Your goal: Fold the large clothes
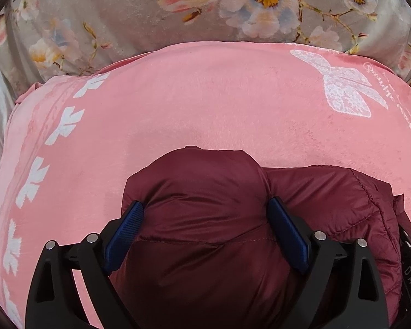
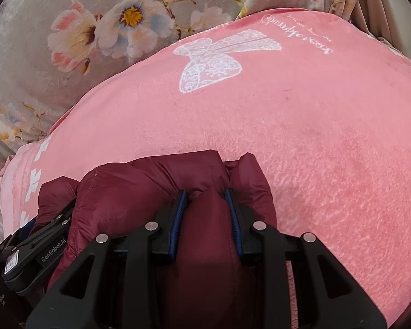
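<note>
1. The left claw [image 1: 205,213] has its blue pads [image 1: 286,233] set wide apart, with a puffy fold of the maroon quilted jacket [image 1: 194,192] bulging between them and pressed against both.
2. The right claw [image 2: 207,200] is closed much narrower, pinching a thinner ridge of the same maroon quilted jacket [image 2: 139,186] between its pads.
3. The jacket lies bunched on the near part of a pink fleece blanket [image 1: 205,104], which carries a white butterfly print [image 1: 342,87] and a row of white leaf shapes [image 1: 65,123] along one side.
4. A grey floral bedspread [image 1: 117,13] shows beyond the blanket.
5. In the right wrist view the left claw [image 2: 50,226] sits just beside the jacket's left edge.
</note>
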### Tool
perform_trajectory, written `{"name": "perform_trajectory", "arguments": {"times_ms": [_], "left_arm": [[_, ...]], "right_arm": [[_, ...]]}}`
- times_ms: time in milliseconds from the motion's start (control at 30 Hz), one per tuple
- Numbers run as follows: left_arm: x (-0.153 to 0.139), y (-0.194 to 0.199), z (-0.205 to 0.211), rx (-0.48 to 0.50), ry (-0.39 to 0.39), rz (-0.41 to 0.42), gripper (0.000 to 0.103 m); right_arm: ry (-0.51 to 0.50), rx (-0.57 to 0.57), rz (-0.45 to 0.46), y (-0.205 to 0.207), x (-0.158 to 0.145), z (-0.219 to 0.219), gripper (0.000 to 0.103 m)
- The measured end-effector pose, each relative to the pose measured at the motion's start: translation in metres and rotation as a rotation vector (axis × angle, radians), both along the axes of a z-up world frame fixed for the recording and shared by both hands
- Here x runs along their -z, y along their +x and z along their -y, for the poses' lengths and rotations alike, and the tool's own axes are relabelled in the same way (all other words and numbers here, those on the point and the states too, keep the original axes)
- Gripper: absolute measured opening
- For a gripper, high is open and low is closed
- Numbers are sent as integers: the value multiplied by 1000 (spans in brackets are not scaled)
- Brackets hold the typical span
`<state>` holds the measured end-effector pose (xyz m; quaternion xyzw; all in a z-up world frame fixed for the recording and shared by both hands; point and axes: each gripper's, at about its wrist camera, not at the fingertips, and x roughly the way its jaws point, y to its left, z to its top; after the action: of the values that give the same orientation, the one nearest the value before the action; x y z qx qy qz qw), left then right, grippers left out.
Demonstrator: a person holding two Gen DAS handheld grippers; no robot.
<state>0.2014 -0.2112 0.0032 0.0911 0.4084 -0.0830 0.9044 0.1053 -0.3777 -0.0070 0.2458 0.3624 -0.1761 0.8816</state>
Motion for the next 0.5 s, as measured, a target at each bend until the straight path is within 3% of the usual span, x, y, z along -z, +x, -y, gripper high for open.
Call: {"name": "perform_trajectory", "arguments": {"times_ms": [500], "left_arm": [[2, -1, 4, -9, 16, 23, 91]], "right_arm": [[-2, -4, -1, -1, 1, 1, 28]]}}
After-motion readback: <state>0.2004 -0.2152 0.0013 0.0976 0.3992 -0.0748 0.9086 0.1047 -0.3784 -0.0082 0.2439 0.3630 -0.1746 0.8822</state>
